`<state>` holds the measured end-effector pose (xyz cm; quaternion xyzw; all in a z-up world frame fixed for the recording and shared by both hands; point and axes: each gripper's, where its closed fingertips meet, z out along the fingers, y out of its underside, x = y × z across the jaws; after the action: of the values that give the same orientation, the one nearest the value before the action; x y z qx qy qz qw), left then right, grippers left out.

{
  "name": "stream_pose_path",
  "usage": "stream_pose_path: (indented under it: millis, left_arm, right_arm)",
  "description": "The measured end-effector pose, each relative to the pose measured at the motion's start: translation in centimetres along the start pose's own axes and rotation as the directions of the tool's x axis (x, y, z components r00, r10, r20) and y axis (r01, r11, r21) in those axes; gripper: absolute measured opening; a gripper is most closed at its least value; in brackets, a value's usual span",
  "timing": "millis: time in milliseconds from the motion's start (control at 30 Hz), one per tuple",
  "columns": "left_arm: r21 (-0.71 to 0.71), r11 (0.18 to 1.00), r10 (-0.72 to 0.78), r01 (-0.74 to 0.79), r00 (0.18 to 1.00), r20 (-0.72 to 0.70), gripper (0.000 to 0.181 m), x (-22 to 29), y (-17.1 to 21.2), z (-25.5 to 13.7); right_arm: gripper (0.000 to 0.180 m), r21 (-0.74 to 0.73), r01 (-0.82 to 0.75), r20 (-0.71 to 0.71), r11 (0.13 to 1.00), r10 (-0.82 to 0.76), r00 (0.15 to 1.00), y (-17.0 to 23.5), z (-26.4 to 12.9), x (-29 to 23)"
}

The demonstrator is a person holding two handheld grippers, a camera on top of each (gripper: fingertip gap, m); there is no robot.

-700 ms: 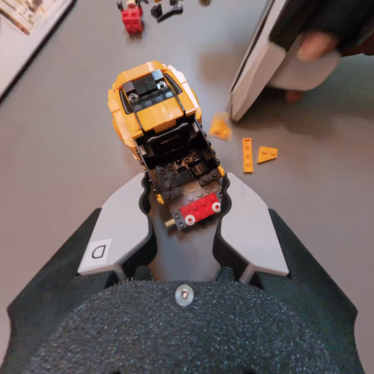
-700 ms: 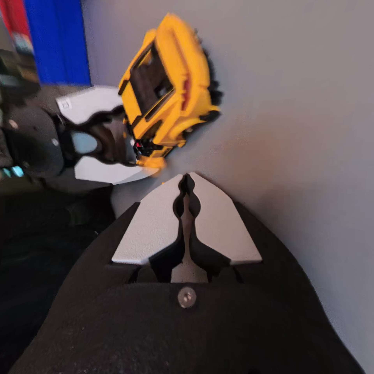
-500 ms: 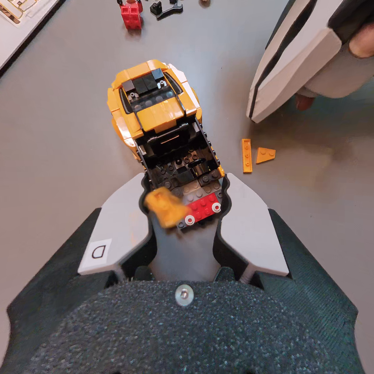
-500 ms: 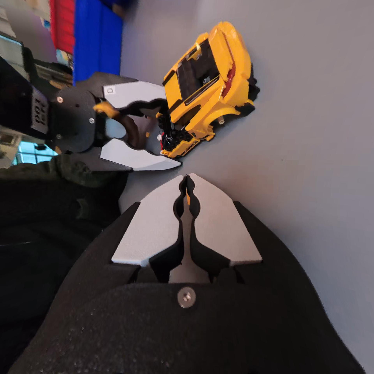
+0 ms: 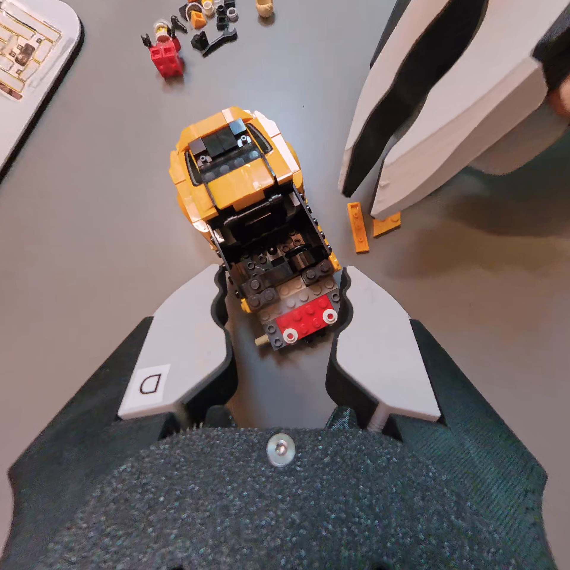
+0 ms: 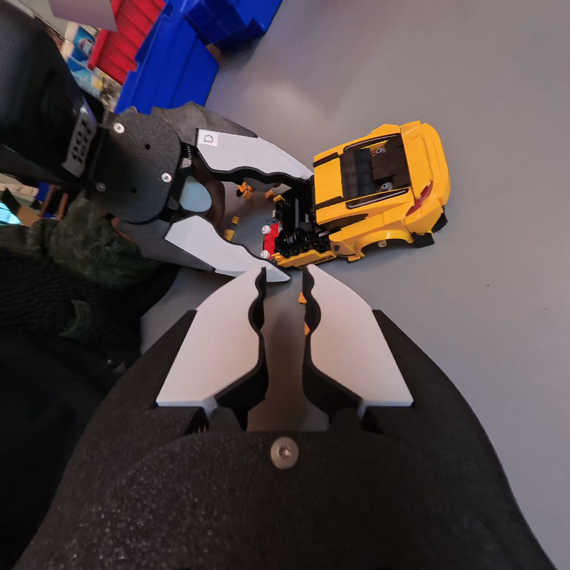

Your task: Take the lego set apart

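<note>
Left wrist view: yellow lego car [image 5: 243, 197] on grey bench [image 5: 92, 246], front stripped. Left gripper [image 5: 282, 303] jaws apart, flanking the bare chassis; right gripper [image 6: 282, 279] jaws apart, empty. Light, rigid, brittle at joins; grip body sides.

The left wrist view looks steeply down along the left gripper [image 5: 282, 300] at the grey table [image 5: 92, 246], close above the open front of the yellow car [image 5: 243, 197]. It faces along the car, toward loose parts [image 5: 200, 34] at the far edge. The right wrist view sits lower and more to the side, beside the car [image 6: 373, 197], and faces across the table [image 6: 462, 324] toward blue bins [image 6: 185, 64]. Both views share the car, and each one shows the other gripper: right gripper [image 5: 367, 202], left gripper [image 6: 296, 228].
</note>
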<state>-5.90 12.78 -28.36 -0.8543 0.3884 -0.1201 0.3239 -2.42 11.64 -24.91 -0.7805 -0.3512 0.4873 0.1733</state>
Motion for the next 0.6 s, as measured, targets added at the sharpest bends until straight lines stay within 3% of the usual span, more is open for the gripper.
stream_pose_path:
  millis: [233,600]
  left_arm:
    - [-0.033,0.999,-0.037,0.034,0.996,-0.085,0.071,0.6,0.6,-0.5]
    - [-0.02,0.974,-0.223,0.226,0.942,-0.249,0.056,0.6,0.6,-1.0]
  right_arm:
    - [0.023,-0.046,0.165,-0.202,0.985,-0.171,0.964,0.5,0.9,1.3]
    - [0.034,-0.168,0.455,-0.373,0.875,-0.484,0.792,0.9,2.1,0.7]
